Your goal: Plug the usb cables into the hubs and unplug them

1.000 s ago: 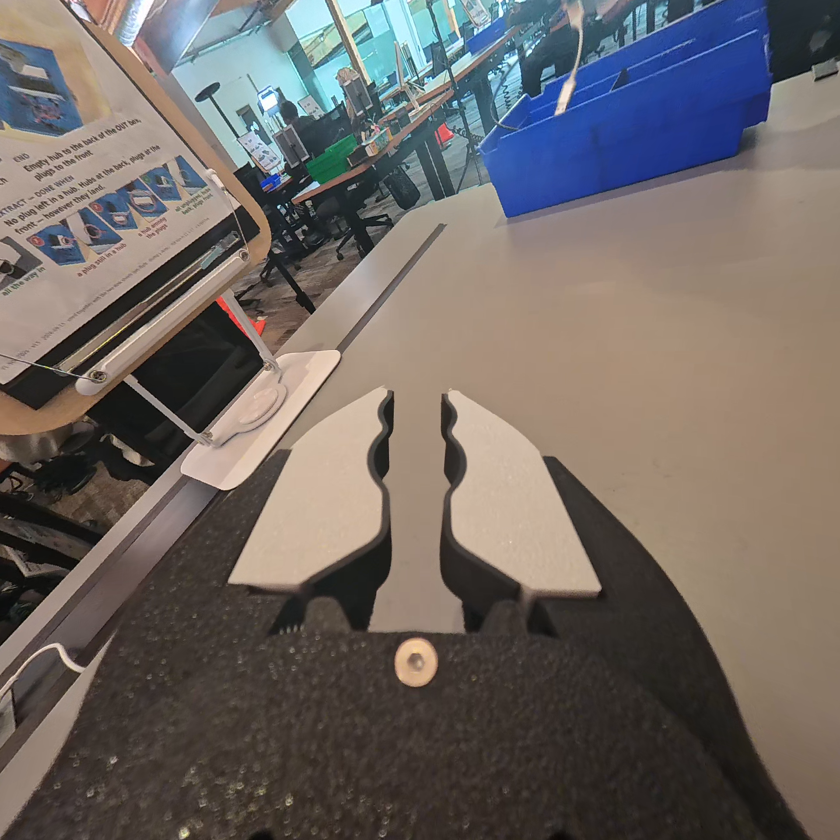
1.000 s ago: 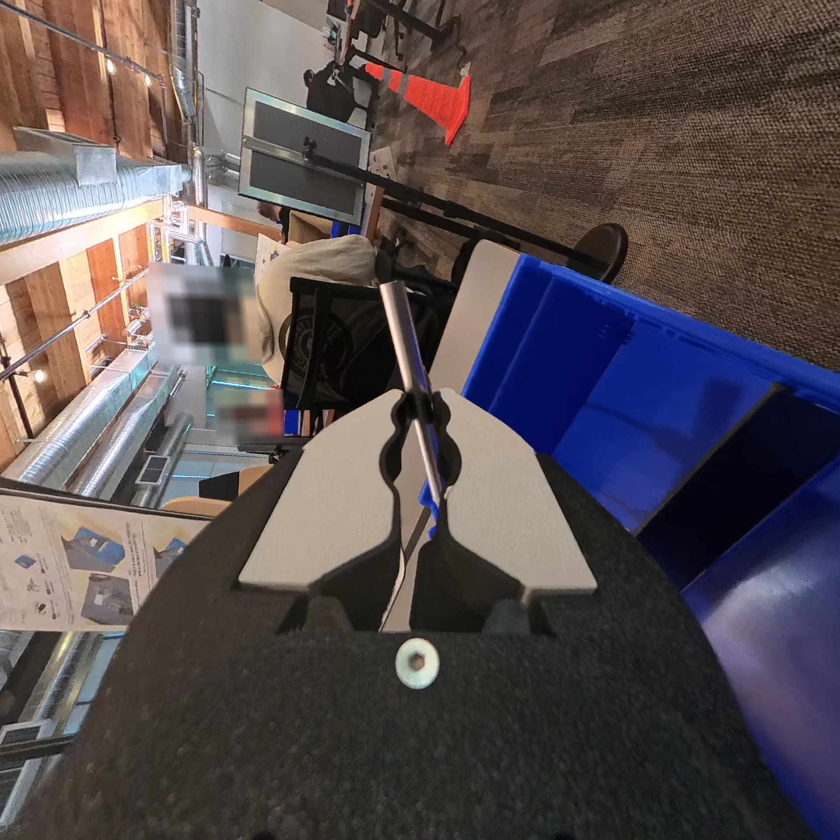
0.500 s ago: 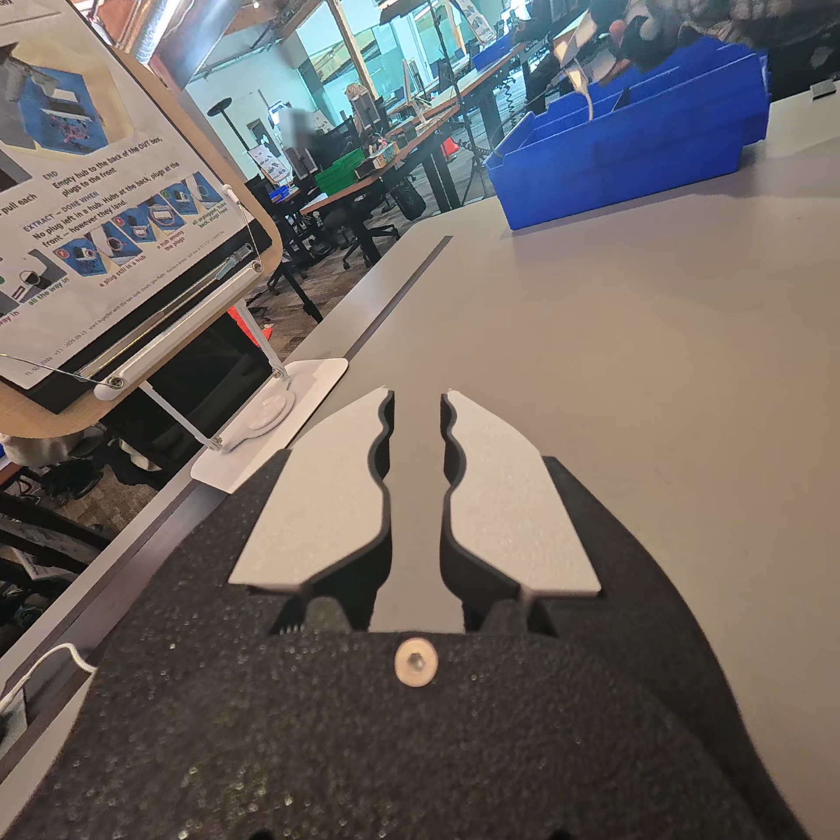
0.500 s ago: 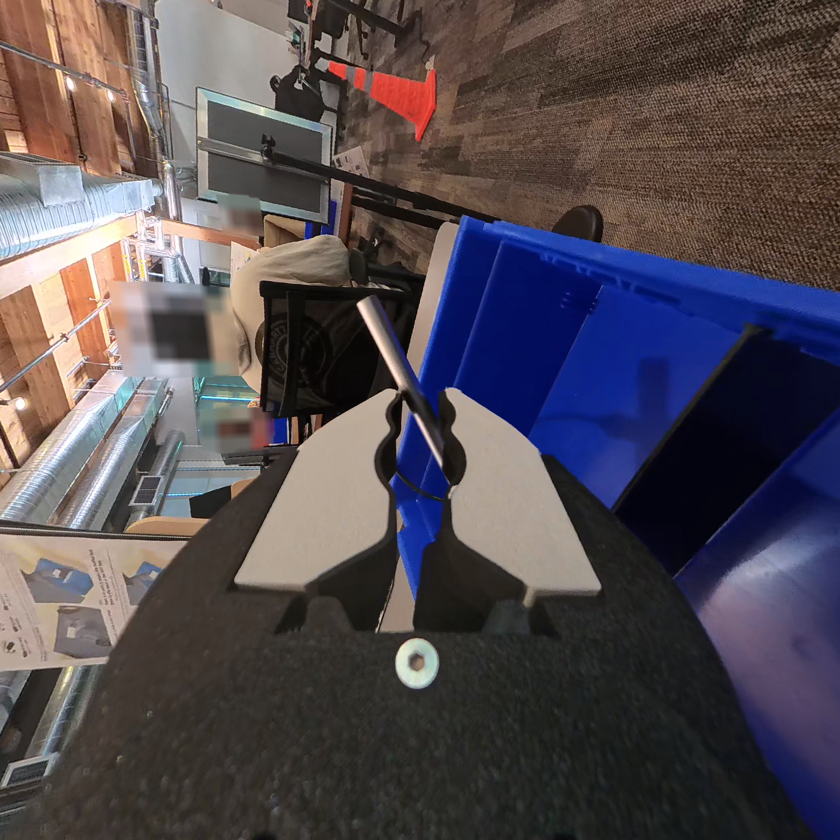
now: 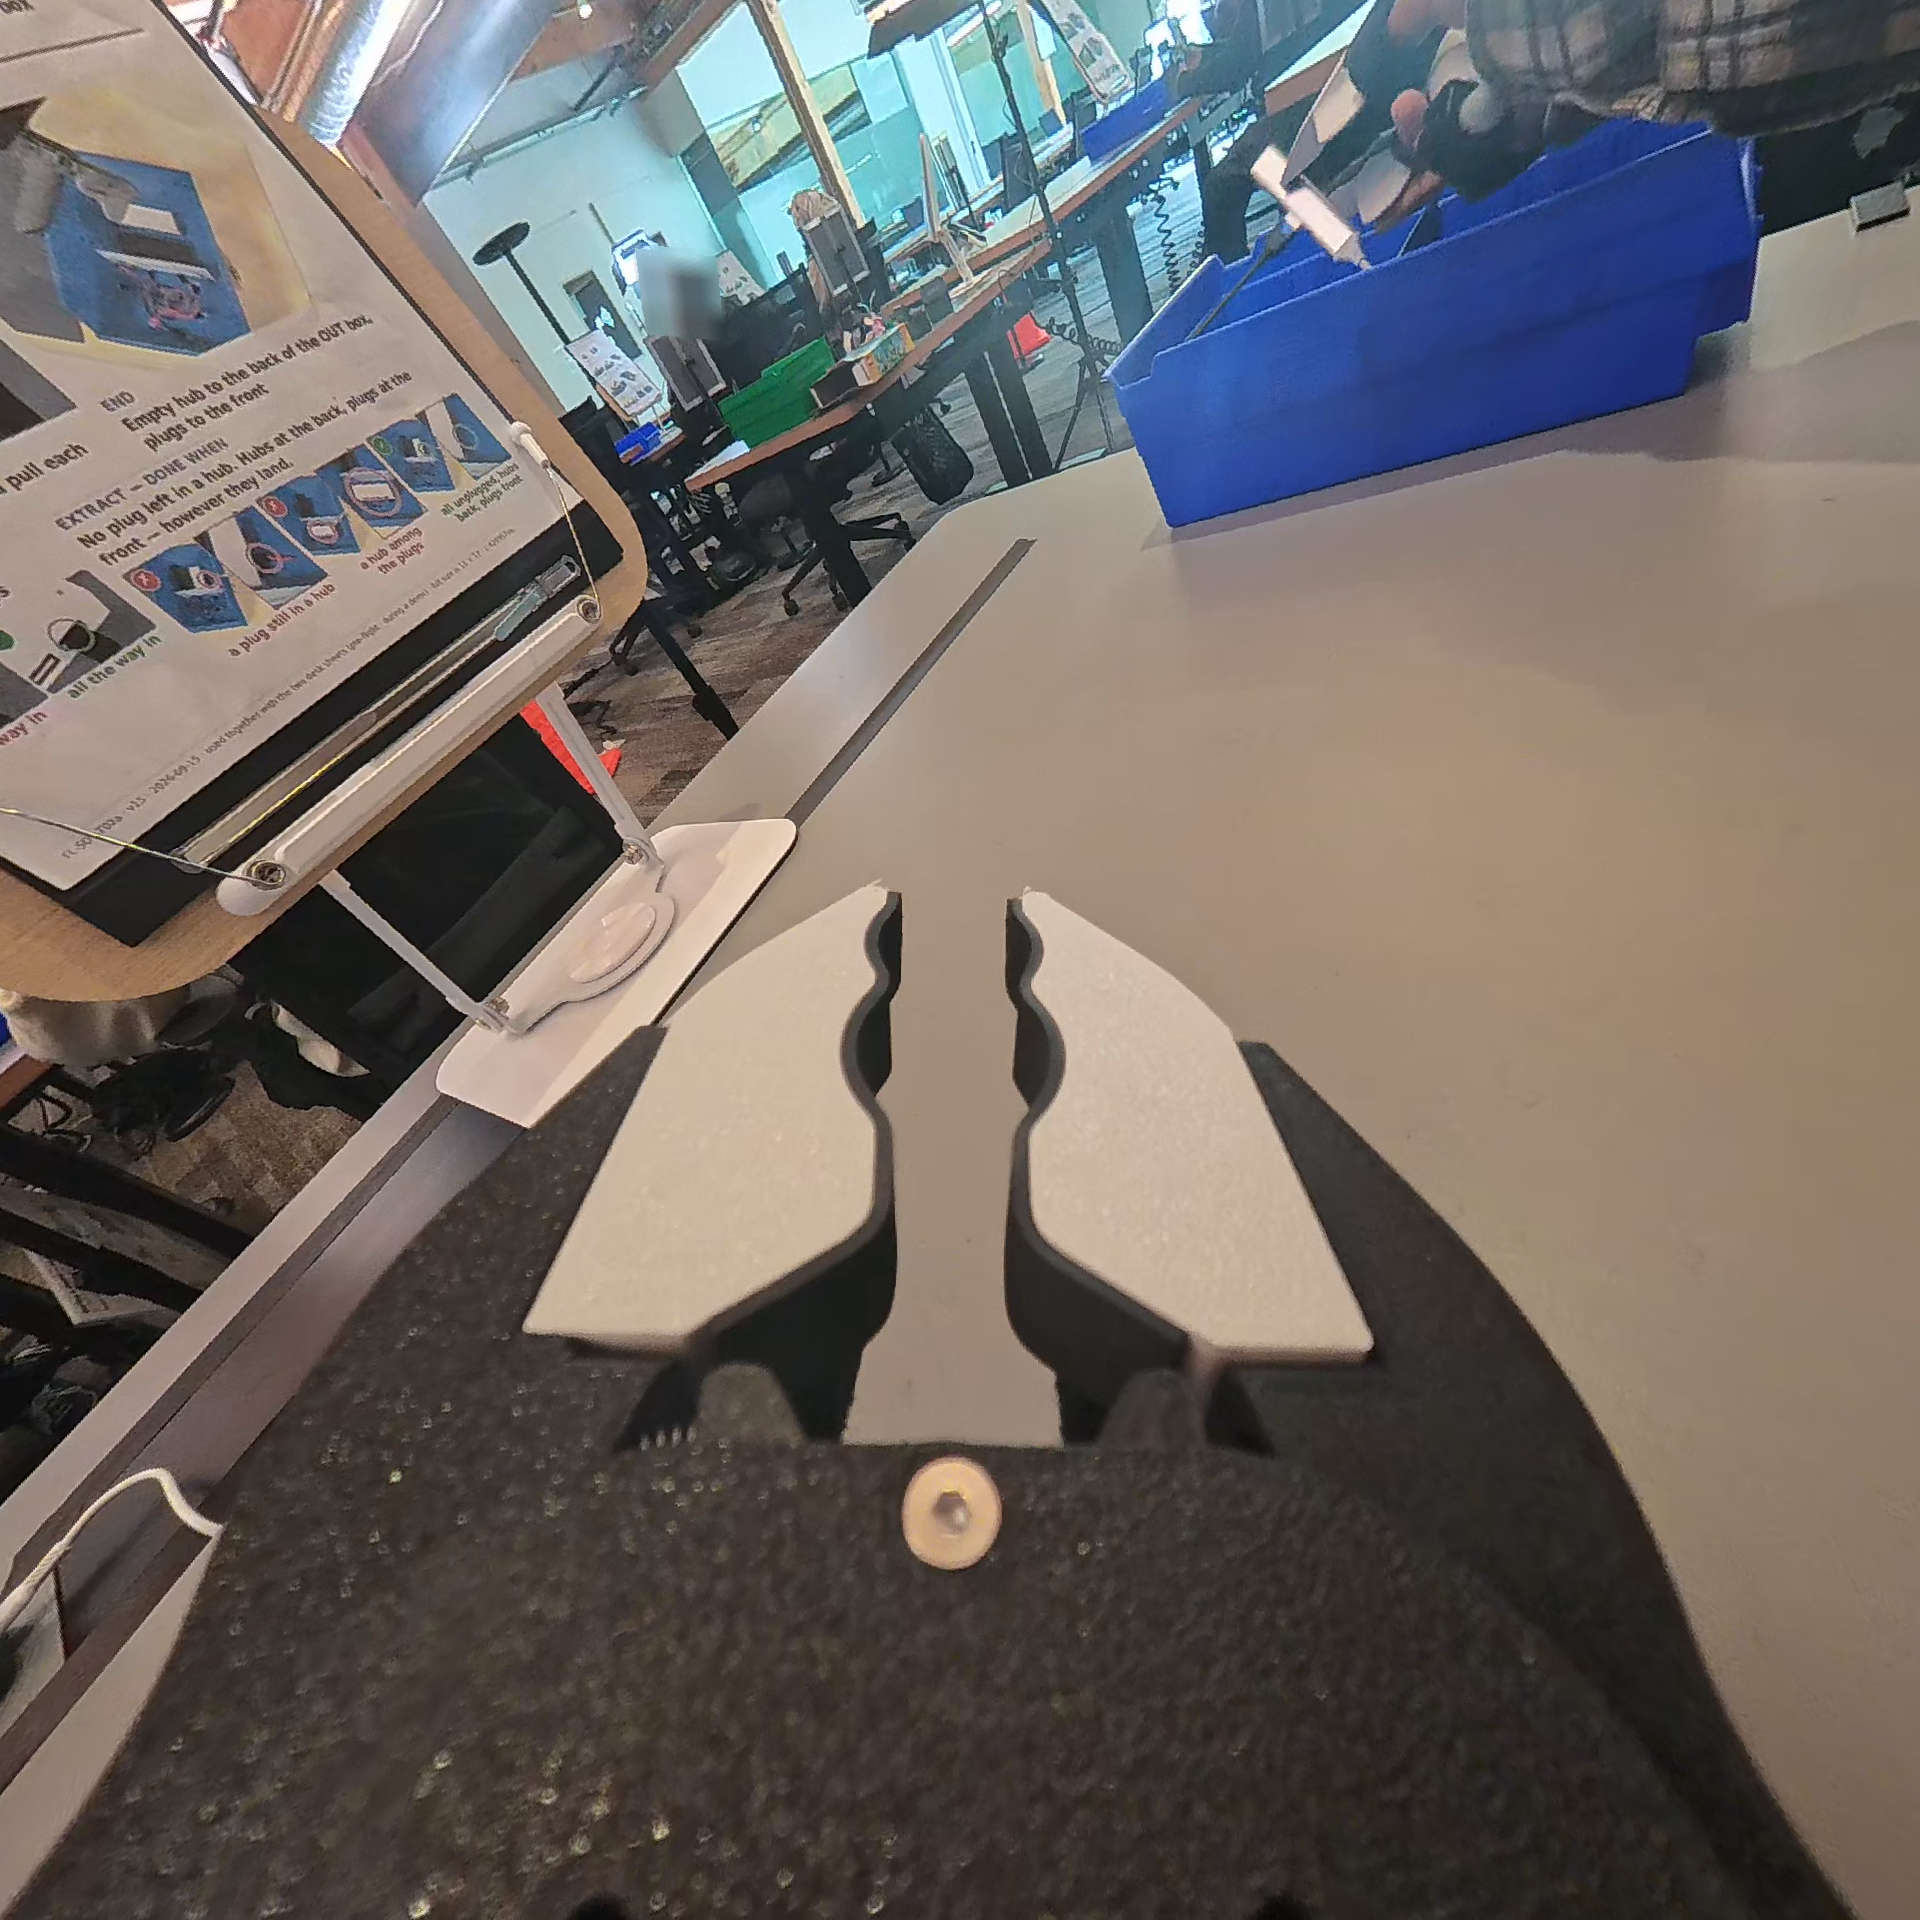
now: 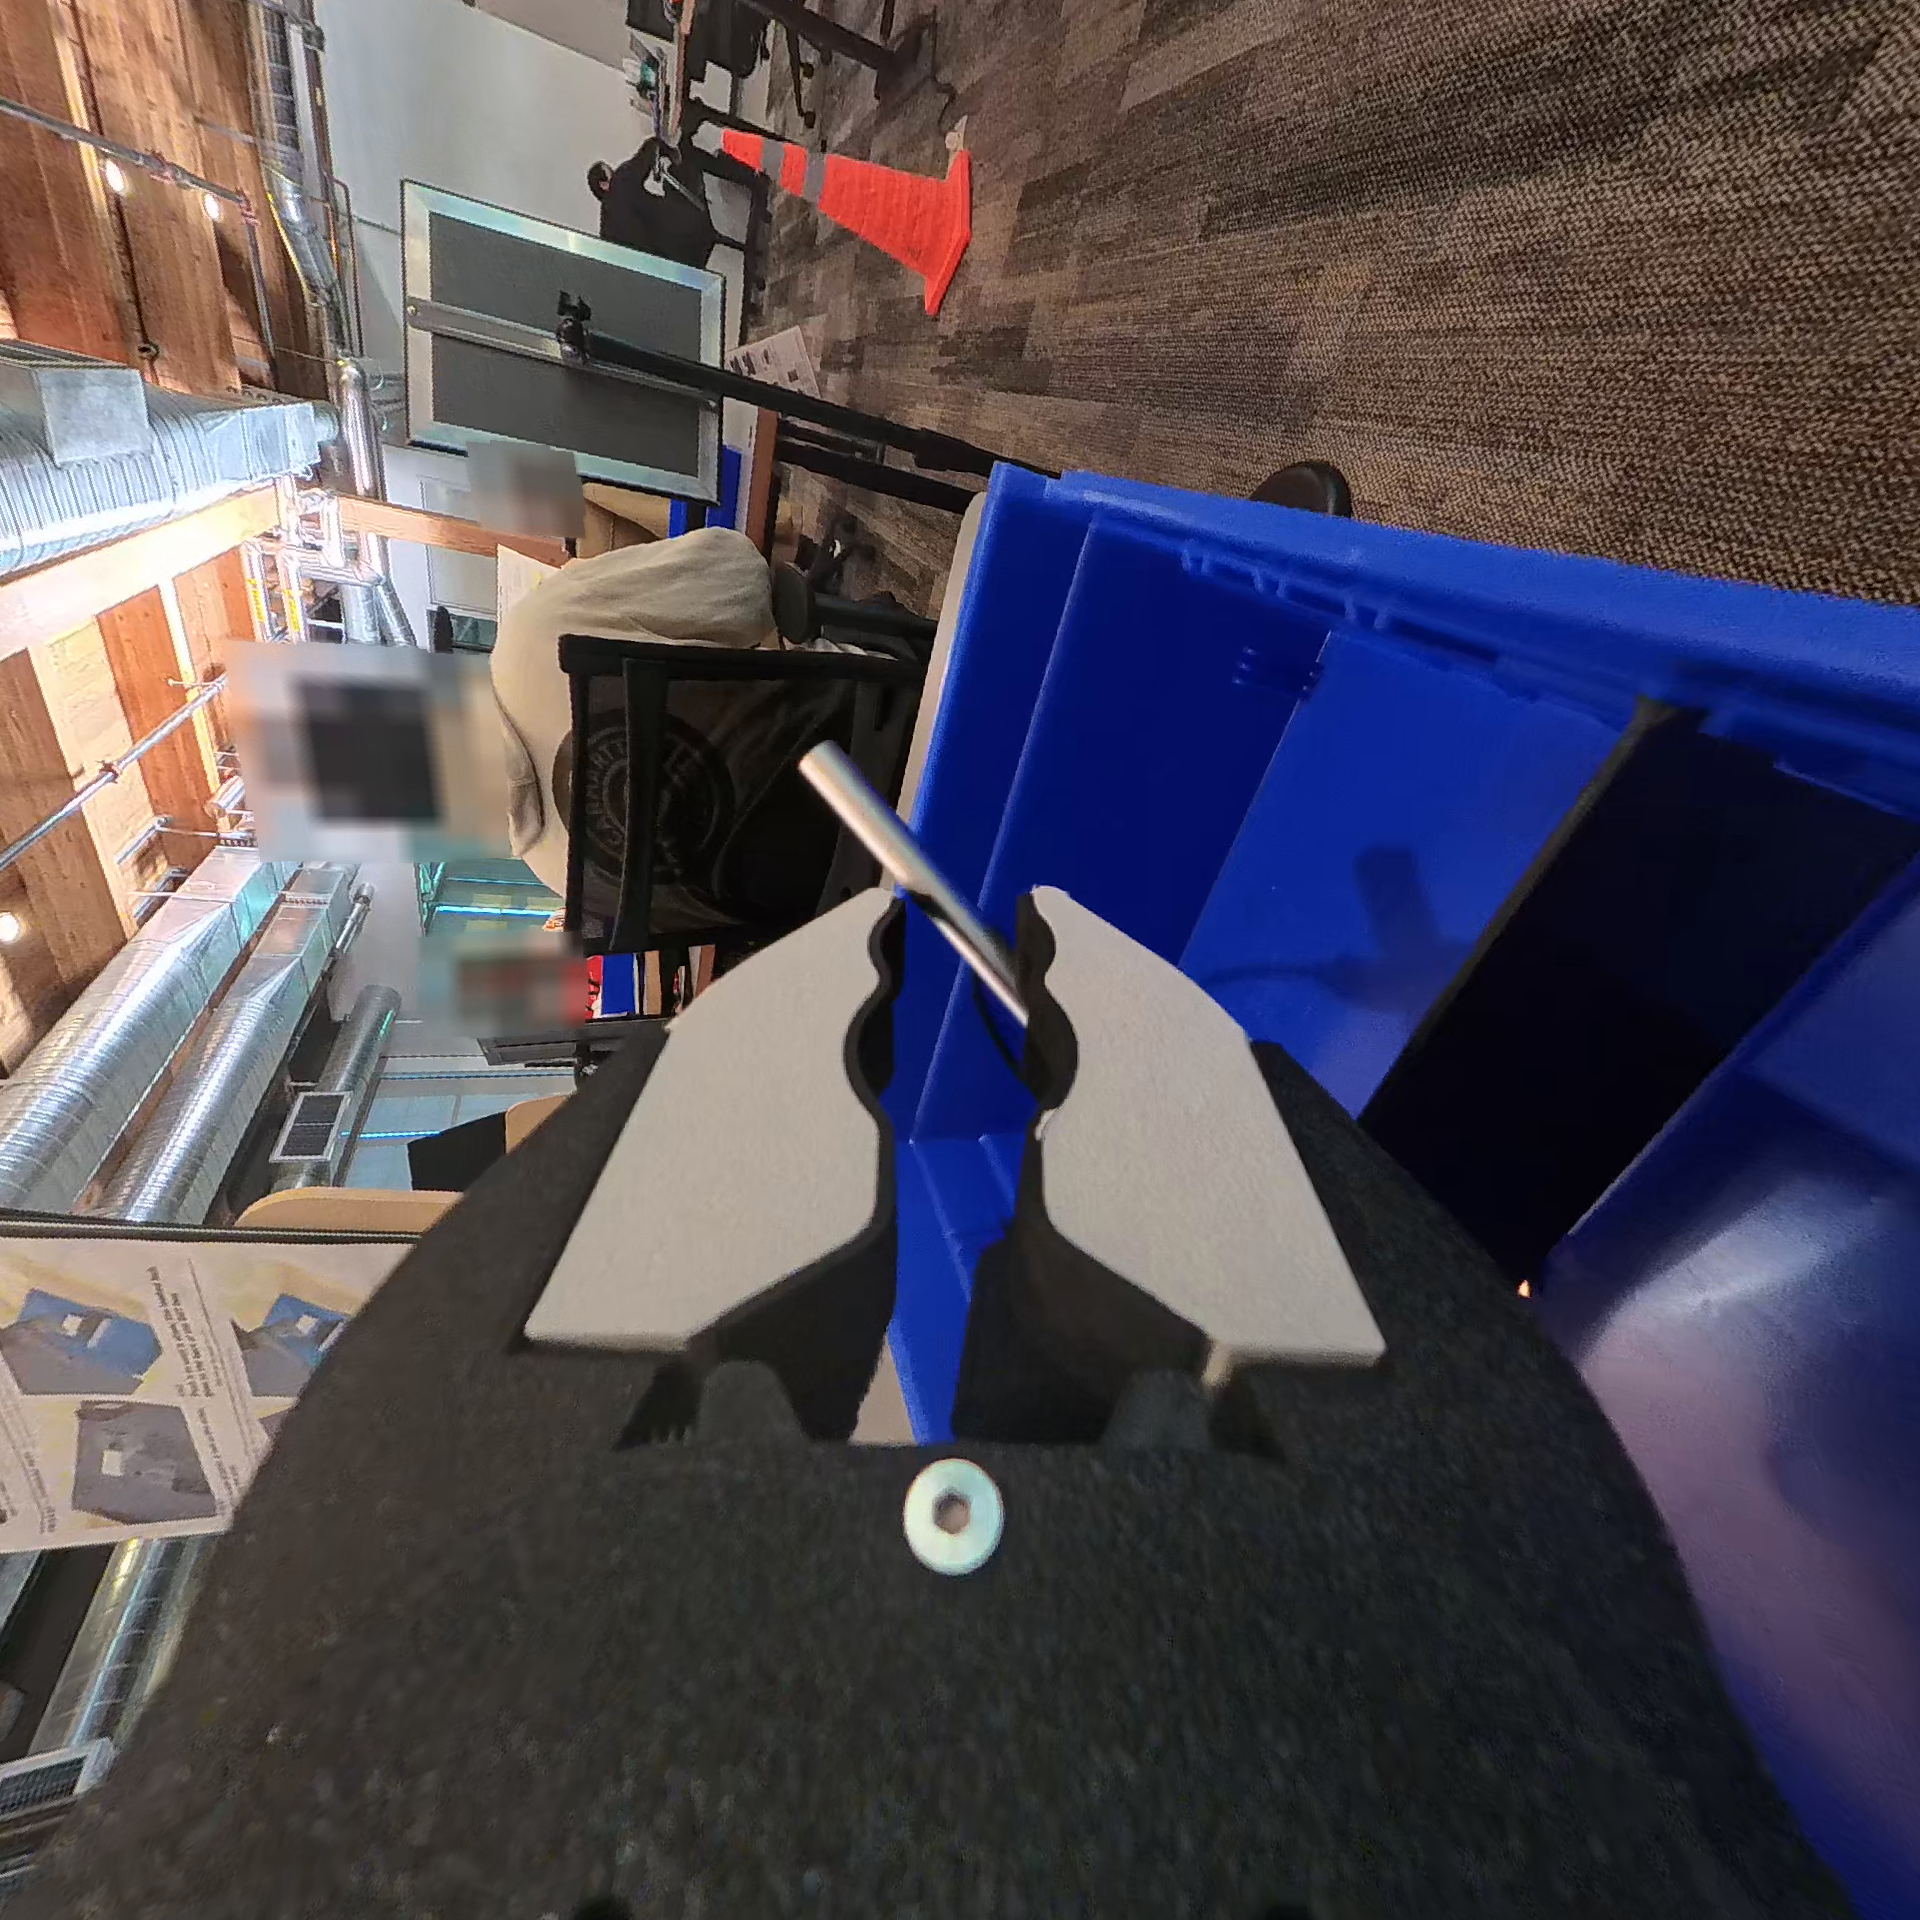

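My left gripper [image 5: 951, 904] is open and empty, low over the grey table [image 5: 1455, 831]. My right gripper [image 6: 961, 904] hangs over the blue bin [image 6: 1247, 779], turned on its side. Its jaws stand apart. A slim silver hub [image 6: 904, 862] leans slanted against the right finger and sticks out past the tips. A thin black cable [image 6: 997, 1039] trails from the hub between the fingers. In the left wrist view the hub [image 5: 1304, 203] shows far off above the bin [image 5: 1455, 343], with its cable [image 5: 1231, 286] hanging into it.
An instruction board [image 5: 260, 468] on a white stand [image 5: 623, 987] stands at the table's left edge. A black divider [image 6: 1621, 935] splits the bin into compartments. A plaid sleeve [image 5: 1714, 62] reaches over the bin. Office desks, chairs and an orange cone [image 6: 883, 218] lie beyond. The left gripper's tips are roughly 60 cm from the right gripper's.
My right gripper's jaws have opened from their grip on the hub, which now tilts against one finger. The gripper has moved over the bin. My left gripper has barely moved.
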Tool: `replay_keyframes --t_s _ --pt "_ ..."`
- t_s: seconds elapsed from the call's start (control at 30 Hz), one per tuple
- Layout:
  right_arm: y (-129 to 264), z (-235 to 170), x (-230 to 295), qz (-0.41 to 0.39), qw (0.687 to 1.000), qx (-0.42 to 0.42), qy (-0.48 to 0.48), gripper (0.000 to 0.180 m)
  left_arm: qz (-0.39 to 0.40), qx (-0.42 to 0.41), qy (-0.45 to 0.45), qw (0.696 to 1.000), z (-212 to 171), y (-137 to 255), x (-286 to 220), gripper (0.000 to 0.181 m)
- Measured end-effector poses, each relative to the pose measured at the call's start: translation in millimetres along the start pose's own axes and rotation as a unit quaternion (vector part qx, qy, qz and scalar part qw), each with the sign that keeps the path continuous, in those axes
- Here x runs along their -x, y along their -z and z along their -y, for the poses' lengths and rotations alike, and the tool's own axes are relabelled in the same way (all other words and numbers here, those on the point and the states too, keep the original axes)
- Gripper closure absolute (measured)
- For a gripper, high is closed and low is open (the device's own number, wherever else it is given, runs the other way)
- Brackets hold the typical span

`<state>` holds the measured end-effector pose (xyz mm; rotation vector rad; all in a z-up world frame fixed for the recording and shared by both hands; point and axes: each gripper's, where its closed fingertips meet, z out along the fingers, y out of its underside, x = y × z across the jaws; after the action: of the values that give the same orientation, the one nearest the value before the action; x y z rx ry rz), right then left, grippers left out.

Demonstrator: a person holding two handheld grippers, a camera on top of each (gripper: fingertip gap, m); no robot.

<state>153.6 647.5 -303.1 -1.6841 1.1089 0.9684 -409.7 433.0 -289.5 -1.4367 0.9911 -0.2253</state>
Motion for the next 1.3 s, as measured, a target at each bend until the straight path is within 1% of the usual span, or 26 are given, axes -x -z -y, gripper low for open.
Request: replay_keyframes --t_s 0.17,0.43,0.63,0.9,1.07,1.3 --pt "-0.1 -0.6 -0.9 -0.001 1.000 0.002 0.001 0.158 0.000 0.000 -0.001 1.000 0.2 0.1 0.1 0.163" --pt "4.1 4.3 3.8 0.005 1.000 -0.002 0.010 0.149 0.001 0.000 -0.004 1.000 1.1 1.0 0.5 0.163" --pt "13.8 17.1 17.9 0.004 0.998 -0.013 0.055 0.146 0.002 0.000 -0.006 1.000 1.6 1.1 0.5 0.163" --pt "31.3 30.5 47.7 0.005 0.989 -0.020 0.147 0.142 0.002 -0.001 -0.006 1.000 2.4 1.2 0.3 0.163" --pt "39.0 25.7 72.1 0.027 0.981 -0.008 0.194 0.139 0.002 -0.001 -0.007 1.000 2.6 0.6 -0.6 0.163" --pt "42.9 7.3 100.6 0.045 0.964 0.012 0.260 0.137 0.002 0.000 -0.007 1.000 2.0 0.3 -0.5 0.163"
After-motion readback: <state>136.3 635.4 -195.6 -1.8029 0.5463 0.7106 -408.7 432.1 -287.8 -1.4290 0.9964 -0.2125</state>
